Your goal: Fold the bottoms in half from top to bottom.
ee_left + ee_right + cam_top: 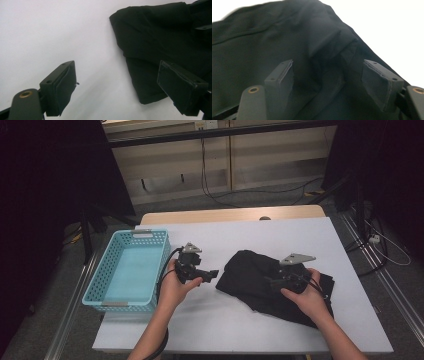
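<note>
A plain black garment [260,280] lies on the white table [280,235], beside a light-blue basket [95,285] patterned with small holes, while both black grippers carry grey three-cornered plates.

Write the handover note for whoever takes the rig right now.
Left tool: open, empty, hovering over bare table just left of the black cloth.
Right tool: open over the cloth, a raised fold between the jaws, pads not pressing.
Blue basket: at the table's left edge, nothing in it.
Done: cloth lies partly folded in a heap.
Left, probably: finish folding, then move the cloth to the basket.
</note>
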Action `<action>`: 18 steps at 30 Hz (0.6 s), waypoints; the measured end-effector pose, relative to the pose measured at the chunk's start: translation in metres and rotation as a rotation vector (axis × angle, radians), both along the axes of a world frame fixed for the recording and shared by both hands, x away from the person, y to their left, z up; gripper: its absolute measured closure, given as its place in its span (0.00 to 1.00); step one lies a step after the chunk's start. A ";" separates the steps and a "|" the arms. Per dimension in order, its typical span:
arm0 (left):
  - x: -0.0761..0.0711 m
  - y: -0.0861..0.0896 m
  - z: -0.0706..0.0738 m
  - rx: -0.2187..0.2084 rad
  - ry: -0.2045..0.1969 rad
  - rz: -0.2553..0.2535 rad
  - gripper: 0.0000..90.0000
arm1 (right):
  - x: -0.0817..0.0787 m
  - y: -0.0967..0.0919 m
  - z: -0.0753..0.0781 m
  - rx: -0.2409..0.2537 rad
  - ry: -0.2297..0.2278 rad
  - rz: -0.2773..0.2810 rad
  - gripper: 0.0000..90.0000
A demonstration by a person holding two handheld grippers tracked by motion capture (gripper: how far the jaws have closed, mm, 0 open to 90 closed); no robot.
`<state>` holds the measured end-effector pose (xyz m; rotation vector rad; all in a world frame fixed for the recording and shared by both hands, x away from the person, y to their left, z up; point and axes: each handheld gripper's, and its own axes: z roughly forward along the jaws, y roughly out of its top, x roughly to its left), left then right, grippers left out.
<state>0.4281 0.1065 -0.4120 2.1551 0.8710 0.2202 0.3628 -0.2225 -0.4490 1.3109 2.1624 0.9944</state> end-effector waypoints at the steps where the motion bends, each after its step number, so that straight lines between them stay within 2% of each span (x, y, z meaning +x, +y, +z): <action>1: 0.000 0.000 0.000 0.000 0.000 0.000 0.17 | 0.003 0.001 -0.002 0.002 0.010 -0.006 0.32; 3: 0.000 0.002 0.000 0.002 0.002 0.005 0.17 | 0.008 0.002 -0.006 -0.010 0.017 -0.024 0.37; 4: 0.000 0.002 0.000 0.004 -0.001 0.003 0.17 | 0.009 0.002 -0.006 0.008 0.022 -0.021 0.45; 6: 0.000 0.003 0.000 0.008 -0.008 0.003 0.17 | 0.010 0.003 -0.006 0.023 0.020 -0.018 0.50; 7: 0.000 0.003 0.000 0.009 -0.008 0.004 0.17 | 0.010 0.003 -0.006 0.023 0.018 -0.014 0.58; 8: 0.000 0.003 0.000 0.009 -0.008 0.004 0.17 | 0.010 0.003 -0.006 0.023 0.018 -0.014 0.58; 9: 0.000 0.003 0.000 0.010 -0.004 0.001 0.17 | 0.010 0.003 -0.006 0.030 0.019 -0.007 0.65; 10: 0.000 0.002 -0.001 0.009 0.001 0.003 0.17 | 0.010 0.004 -0.005 0.048 0.025 0.000 0.80; 12: -0.001 0.001 -0.001 0.014 -0.003 0.003 0.17 | 0.010 0.003 -0.005 0.056 0.026 0.010 0.92; 13: -0.001 0.001 -0.001 0.014 -0.003 0.003 0.17 | 0.010 0.002 -0.004 0.057 0.023 0.014 0.96; 18: -0.001 0.001 -0.001 0.014 -0.003 0.002 0.17 | 0.008 -0.006 0.000 0.091 0.020 0.003 0.97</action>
